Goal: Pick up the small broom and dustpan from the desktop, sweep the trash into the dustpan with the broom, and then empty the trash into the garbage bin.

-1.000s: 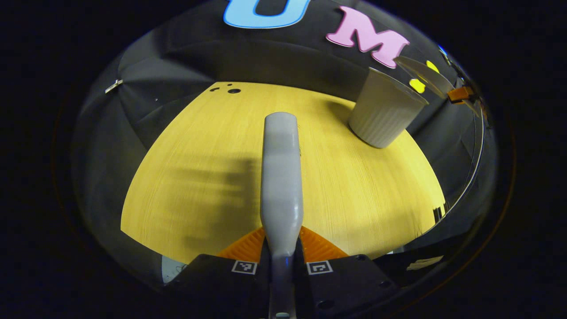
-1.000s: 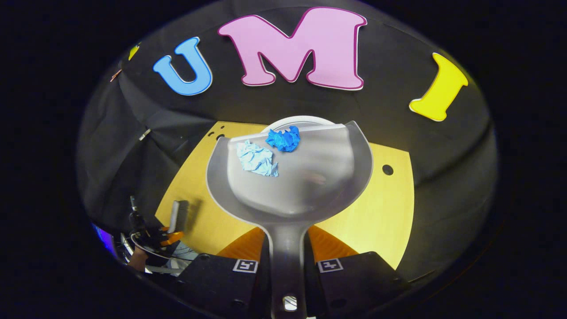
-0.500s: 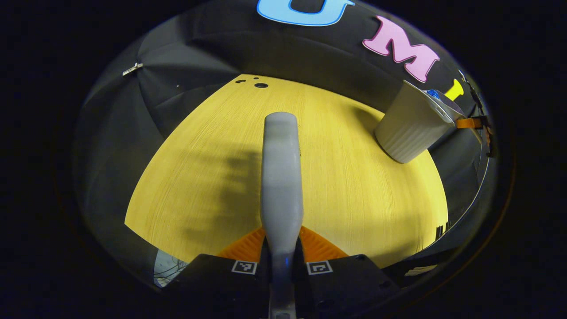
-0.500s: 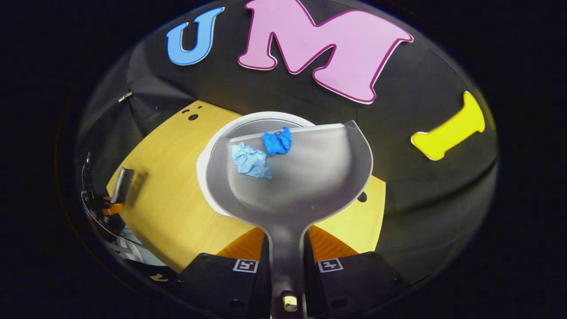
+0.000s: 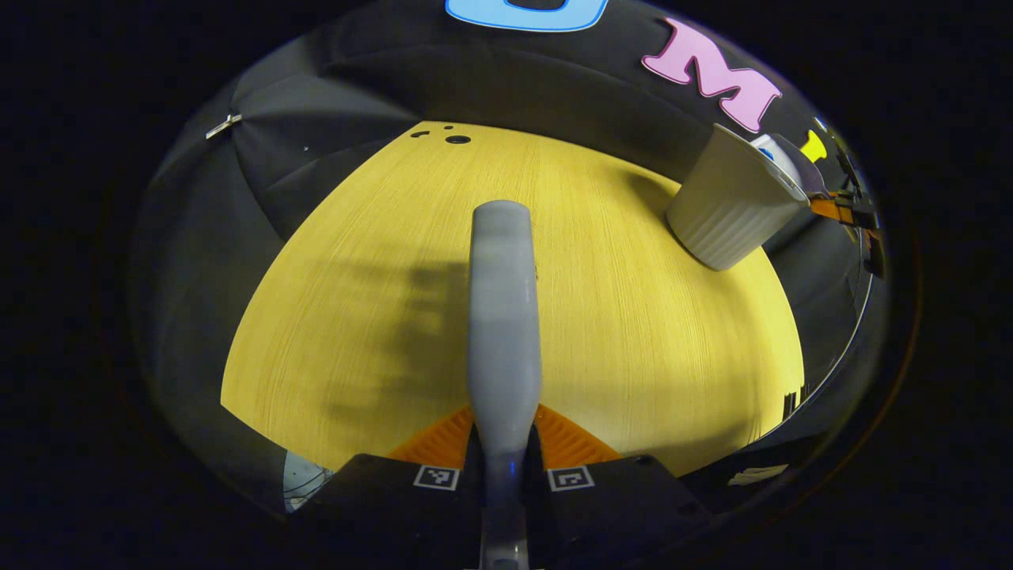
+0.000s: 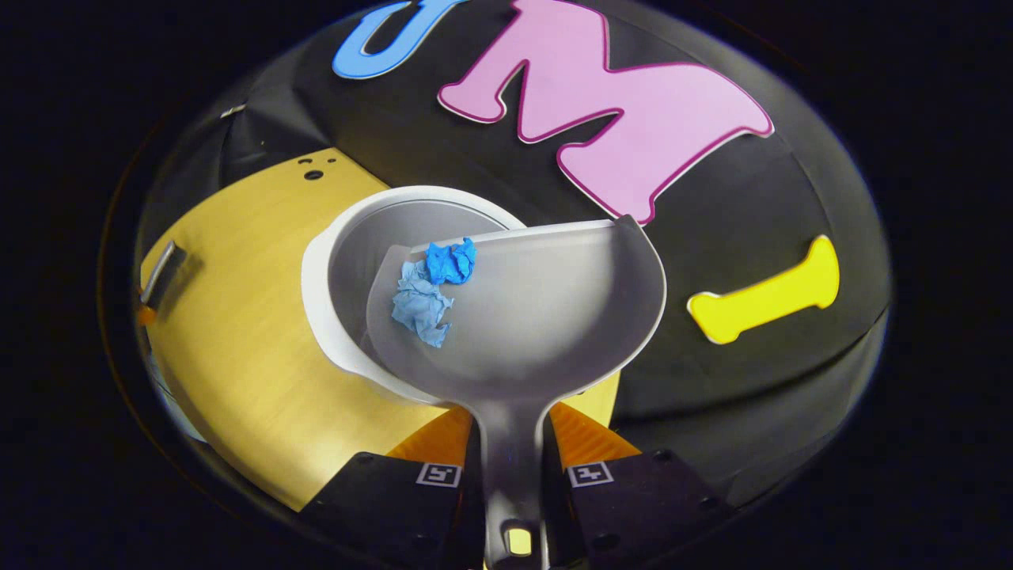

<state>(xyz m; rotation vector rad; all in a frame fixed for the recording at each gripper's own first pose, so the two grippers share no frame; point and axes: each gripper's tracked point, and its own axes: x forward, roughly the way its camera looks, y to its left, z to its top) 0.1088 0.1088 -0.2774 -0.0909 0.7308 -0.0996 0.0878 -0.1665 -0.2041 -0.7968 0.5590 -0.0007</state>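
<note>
Now dustpan (image 6: 546, 317) in right gripper (image 6: 513, 443)

Yellow wood-grain desktop (image 5: 633, 332) below the left gripper's view, pale ribbed garbage bin (image 5: 732, 207) standing on it ahead and to that tool's right, small dark holes (image 5: 457, 139) in the top at the far edge ahead.

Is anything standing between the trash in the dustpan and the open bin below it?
Nothing visible does. The two paper wads lie near the dustpan's front edge, directly above the bin's open mouth.
</note>
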